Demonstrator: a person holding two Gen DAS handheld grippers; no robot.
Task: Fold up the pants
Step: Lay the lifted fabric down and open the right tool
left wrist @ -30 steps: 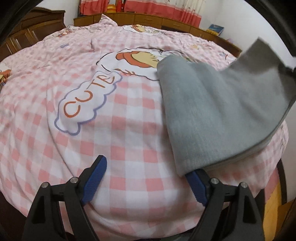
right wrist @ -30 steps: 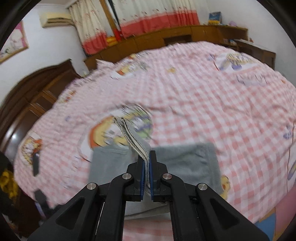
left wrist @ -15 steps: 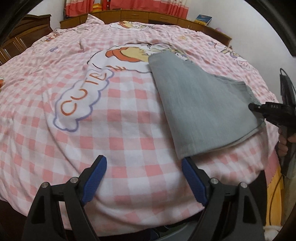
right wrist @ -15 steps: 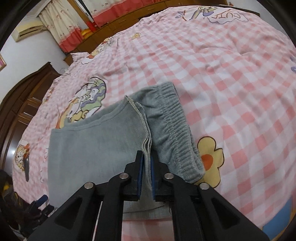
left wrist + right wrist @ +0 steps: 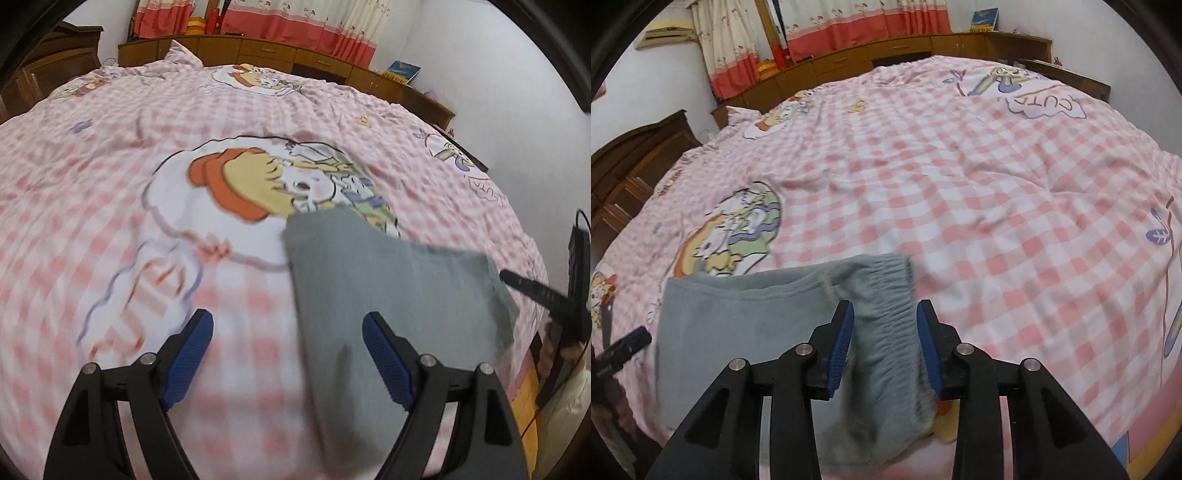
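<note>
One checked bedspread (image 5: 997,192) under pants (image 5: 738,325)

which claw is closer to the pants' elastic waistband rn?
Right. Right claw straddles the waistband, jaws just opened, not pressing. Left claw hovers open over the pants' opposite edge.

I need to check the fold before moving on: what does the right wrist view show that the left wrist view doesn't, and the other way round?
Only the right wrist view: the elastic waistband lying between the right gripper's jaws, which have just been opening and no longer press on it, and a folded hem edge.
Only the left wrist view: the whole cartoon print beside the pants, and the left gripper with jaws wide and nothing in them.
Both: the grey pants lying folded on the pink checked bedspread.
</note>
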